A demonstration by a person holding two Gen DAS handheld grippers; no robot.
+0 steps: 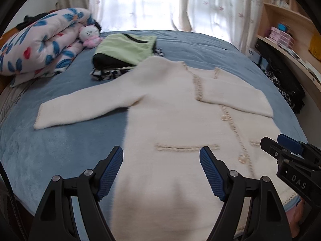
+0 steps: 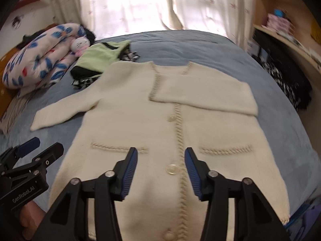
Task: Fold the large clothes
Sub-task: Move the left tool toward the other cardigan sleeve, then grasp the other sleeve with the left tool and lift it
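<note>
your cream cardigan (image 2: pixel 172 124) lies face up on the blue bed (image 2: pixel 200 46), buttoned down the middle, hem toward you and collar toward the curtains (image 2: pixel 128 4). one sleeve is folded across the chest, its cuff ending at the button band; the other sleeve (image 1: pixel 84 108) stretches out flat over the blanket on the opposite side. two trimmed pockets sit on either side of the button band.

your left gripper (image 1: pixel 161 158) hangs over the lower part of the cardigan with its blue pads spread wide and nothing between them; the cloth below is not pinched. your right gripper (image 2: pixel 161 156) hovers above the button band near the middle button (image 2: pixel 172 169), jaws parted and empty, no pad pressing on the fabric. in the left wrist view your right gripper shows at the right edge, over the cardigan's far hem corner; in the right wrist view your left gripper shows at the lower left, over bare blanket just beside the cardigan's edge.

beyond the collar sits a stack of folded clothes (image 1: pixel 124 54), a light green piece on top of black and patterned ones, touching the cardigan's shoulder. a flowered quilt (image 1: pixel 40 44) with a white plush toy (image 1: pixel 90 34) lies in the bed's far corner. wooden shelves (image 1: pixel 284 16) stand beside the bed.
</note>
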